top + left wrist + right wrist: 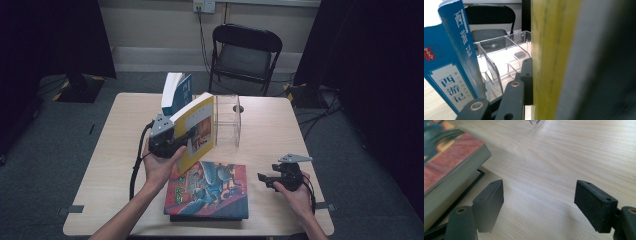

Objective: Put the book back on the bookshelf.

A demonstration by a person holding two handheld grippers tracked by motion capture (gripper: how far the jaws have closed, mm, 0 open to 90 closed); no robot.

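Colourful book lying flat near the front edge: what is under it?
Under the colourful book a dark flat edge sticks out on the table. The book covers the rest, so I cannot tell what it is.

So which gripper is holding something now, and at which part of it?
The left gripper holds the yellow book upright, clamped near its lower edge. The right gripper holds nothing; its jaws stand open.

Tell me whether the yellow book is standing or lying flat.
Standing: the left gripper holds the yellow book upright above the table.
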